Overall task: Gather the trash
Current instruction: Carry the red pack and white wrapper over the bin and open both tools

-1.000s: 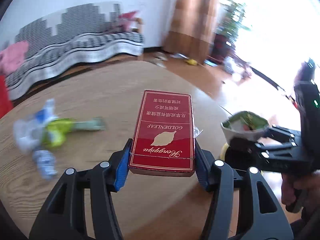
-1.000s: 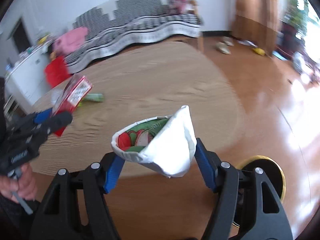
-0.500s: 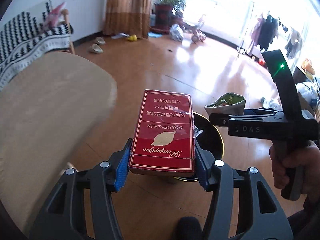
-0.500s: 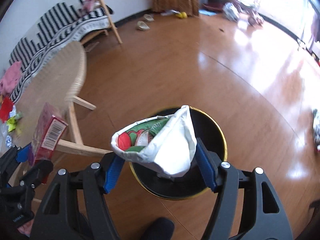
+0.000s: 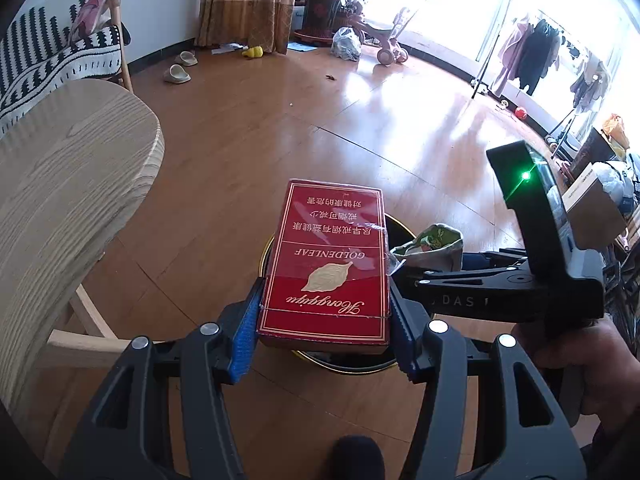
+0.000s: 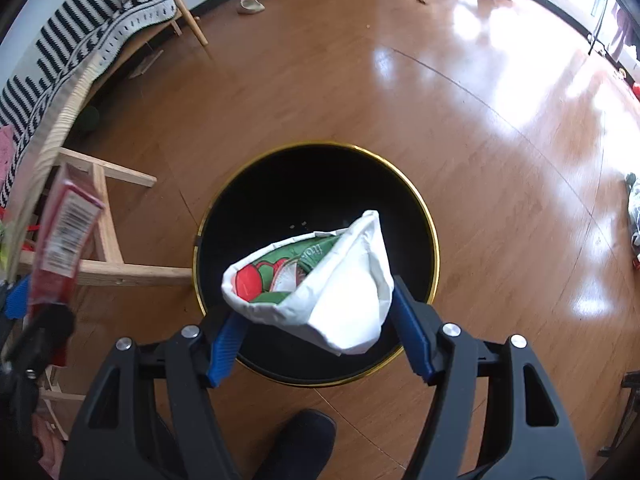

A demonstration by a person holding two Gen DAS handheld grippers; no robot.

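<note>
Black round bin [image 6: 316, 184] with a gold rim stands on the wood floor [image 6: 440, 92], next to the table's wooden legs. Inside looks dark; only a few pale specks show on the bottom, otherwise contents can't be made out.

Right gripper [image 6: 320, 344] points down over the bin, blue pads pinching a squashed paper cup [image 6: 320, 292] from both sides. Cup is white outside, green-and-red print inside, hanging above the bin's opening. Partial letters on the green print, not readable.

Left gripper [image 5: 322, 316] pinches a red cigarette box [image 5: 328, 264] between its blue pads, held over the near-left part of the bin rim [image 5: 264, 252]. Box reads upside down: "GOLDENLEAF", a gold leaf emblem, a gold script brand name, and Chinese lines above.

Left wrist view only: box front and its text, the right gripper's body marked "DAS" with a green light [image 5: 525, 176], the hand [image 5: 576, 356] holding it, the light wood table [image 5: 60, 200] top, curtain, plant, clothes rack. Bin mostly hidden behind the box here.

Right wrist view only: full bin opening, the box's [image 6: 64, 244] side with a barcode at the left edge, the table edge-on, a dark shoe tip [image 6: 296, 440] at bottom centre.

Both views: striped sofa cover [image 6: 80, 40], slippers [image 5: 178, 70].
</note>
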